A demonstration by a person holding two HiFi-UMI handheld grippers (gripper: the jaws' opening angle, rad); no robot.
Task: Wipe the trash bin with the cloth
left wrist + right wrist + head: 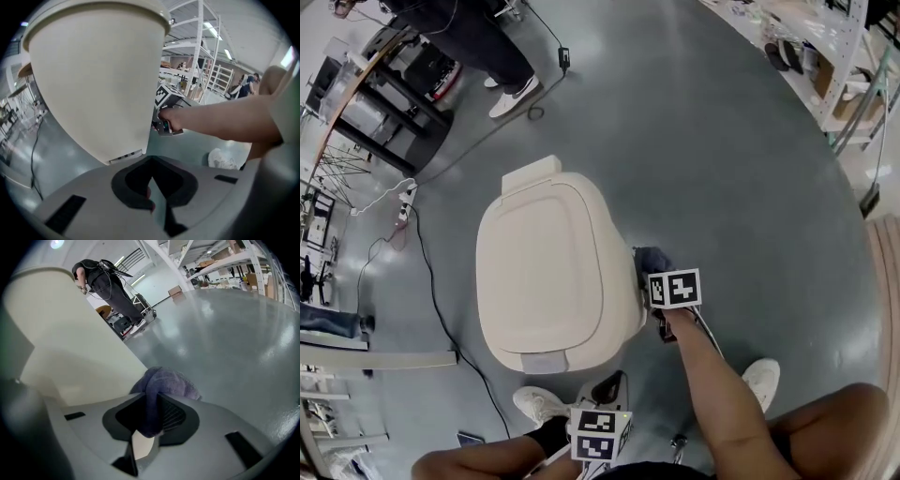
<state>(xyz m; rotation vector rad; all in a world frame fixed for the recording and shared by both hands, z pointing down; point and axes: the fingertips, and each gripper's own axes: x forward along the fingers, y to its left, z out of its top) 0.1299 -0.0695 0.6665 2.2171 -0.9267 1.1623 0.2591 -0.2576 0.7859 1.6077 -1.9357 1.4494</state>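
A cream trash bin [553,267] with its lid down stands on the grey floor. My right gripper [656,270] is at the bin's right side, shut on a purple-grey cloth [651,256]. In the right gripper view the cloth [165,383] bunches out past the right gripper [150,414] and lies against the bin's wall [70,362]. My left gripper [607,387] is low at the bin's front right corner. In the left gripper view the left gripper [151,180] is shut with nothing in it, just short of the bin's base [93,79]. That view also shows the right gripper [165,123] in a hand.
A person [492,47] stands beyond the bin at the upper left. Black cables [431,295] trail over the floor on the left, beside racks [356,112]. Shelving [834,56] fills the upper right. My shoes [761,380] are by the bin's near side.
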